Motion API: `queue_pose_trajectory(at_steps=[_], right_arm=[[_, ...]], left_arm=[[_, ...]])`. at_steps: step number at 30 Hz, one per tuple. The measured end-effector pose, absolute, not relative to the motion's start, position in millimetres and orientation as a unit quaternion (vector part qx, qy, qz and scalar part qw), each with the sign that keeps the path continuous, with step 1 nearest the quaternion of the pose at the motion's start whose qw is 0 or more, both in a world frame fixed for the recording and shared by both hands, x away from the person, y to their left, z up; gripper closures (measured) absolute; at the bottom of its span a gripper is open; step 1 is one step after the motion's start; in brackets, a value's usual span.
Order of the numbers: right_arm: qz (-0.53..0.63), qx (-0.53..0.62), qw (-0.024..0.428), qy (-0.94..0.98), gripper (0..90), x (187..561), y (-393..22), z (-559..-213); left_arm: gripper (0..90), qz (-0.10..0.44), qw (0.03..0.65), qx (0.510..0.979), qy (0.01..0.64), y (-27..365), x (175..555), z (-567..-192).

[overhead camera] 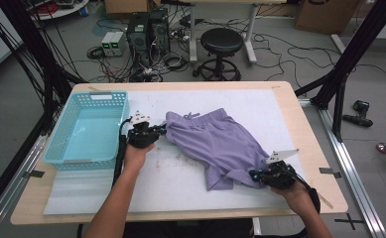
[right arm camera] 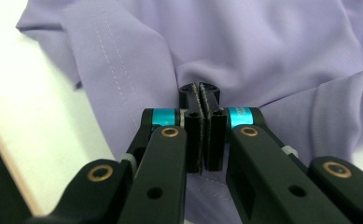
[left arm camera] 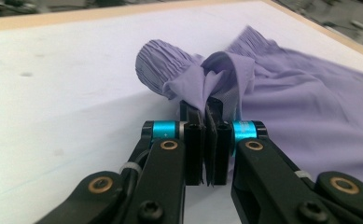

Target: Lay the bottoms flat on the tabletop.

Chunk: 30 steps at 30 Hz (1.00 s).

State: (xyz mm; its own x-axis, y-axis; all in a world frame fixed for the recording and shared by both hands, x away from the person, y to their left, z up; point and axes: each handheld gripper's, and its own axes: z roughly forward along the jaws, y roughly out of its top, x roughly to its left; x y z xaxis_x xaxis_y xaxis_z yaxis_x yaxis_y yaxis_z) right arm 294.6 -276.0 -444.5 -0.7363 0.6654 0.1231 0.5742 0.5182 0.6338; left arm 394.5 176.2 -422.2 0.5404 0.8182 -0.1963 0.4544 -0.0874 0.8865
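I have the left gripper (left arm camera: pixel 206 114) pinching the lilac fabric shorts (overhead camera: pixel 215 144) at the gathered waistband; right gripper (right arm camera: pixel 200 95) pinches the hem; the garment's long axis stretches diagonally between my fingers.

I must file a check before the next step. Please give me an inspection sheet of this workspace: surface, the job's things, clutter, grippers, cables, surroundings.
Surface: wooden table under a white mat; faint marks on the mat.
Job's things: purple shorts lie crumpled on the mat, waistband toward the basket.
Clutter: empty turquoise basket at the table's left.
Grippers: left gripper shut on the shorts' waistband; right gripper shut on a fold near the hem.
Cables: a black cable runs along the left forearm; loose cables on the floor.
Surroundings: black stool, computer towers, cardboard boxes.
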Motion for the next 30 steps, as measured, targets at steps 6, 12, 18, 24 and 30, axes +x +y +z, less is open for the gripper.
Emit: queue_pose_trajectory(at_steps=[6, 12, 18, 24, 30], right_arm=[[0.393, 0.373, 0.074, 0.837, 73.3, 301, -286, -434], [0.397, 0.452, 0.168, 0.781, 47.6, 336, -288, -421], [0.316, 0.461, 0.164, 0.813, 60.9, 374, -261, -446], [0.269, 0.428, 0.189, 0.842, 90.0, 364, -268, -440], [0.257, 0.454, 0.233, 0.82, 90.0, 332, -311, -431]], left_arm=[[87.1, 0.19, 0.53, 0.698, 0.443, 179, 396, -420], [87.2, 0.198, 0.527, 0.686, 0.461, 187, 398, -421], [87.1, 0.197, 0.521, 0.69, 0.463, 190, 399, -421], [87.1, 0.186, 0.524, 0.699, 0.449, 183, 397, -423], [77.8, 0.156, 0.536, 0.703, 0.441, 162, 399, -433]])
